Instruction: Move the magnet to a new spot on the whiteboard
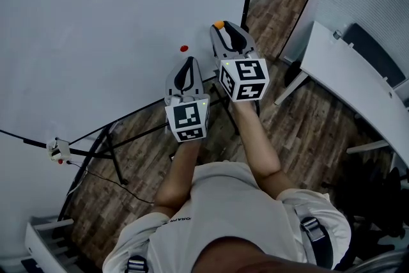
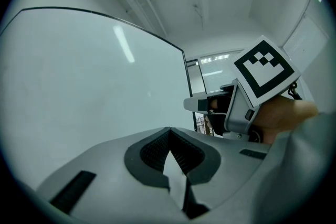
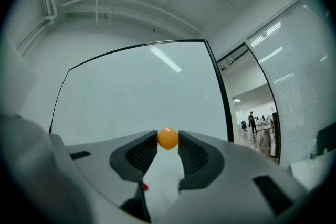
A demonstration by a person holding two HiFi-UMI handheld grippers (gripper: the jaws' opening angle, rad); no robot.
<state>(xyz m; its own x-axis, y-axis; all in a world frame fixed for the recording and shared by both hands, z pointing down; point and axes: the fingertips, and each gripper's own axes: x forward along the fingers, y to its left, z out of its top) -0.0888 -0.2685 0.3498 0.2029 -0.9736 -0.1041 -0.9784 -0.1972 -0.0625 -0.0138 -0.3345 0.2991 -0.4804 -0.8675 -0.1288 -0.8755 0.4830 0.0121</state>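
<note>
Head view: right gripper (image 1: 223,29) is up near the lower right part of the whiteboard (image 1: 115,29), with an orange magnet (image 1: 219,24) at its tip. The left gripper (image 1: 188,63) sits lower and just left of it, apart from the board's red magnet (image 1: 184,48), which is stuck on the board between the two tips and slightly left. This view does not show either jaw gap. The right gripper view does: both pads are clamped on the orange magnet, a small round ball at the very tips, with the whiteboard filling the background. Whether the magnet touches the board cannot be told. The red magnet shows low down through the gap behind the pads. This view also catches a glass door strip and a distant person (image 3: 252,121) at right, which the head view lacks. Left gripper view: jaws are together at the tips with nothing between them, pointing at bare whiteboard. It shows the right gripper's marker cube (image 2: 264,73) and the hand (image 2: 286,115) holding it from the side; no magnet appears here. Only the head view shows the wood floor (image 1: 307,118), the white table (image 1: 348,73) at right and the board's black stand legs (image 1: 105,144).
</note>
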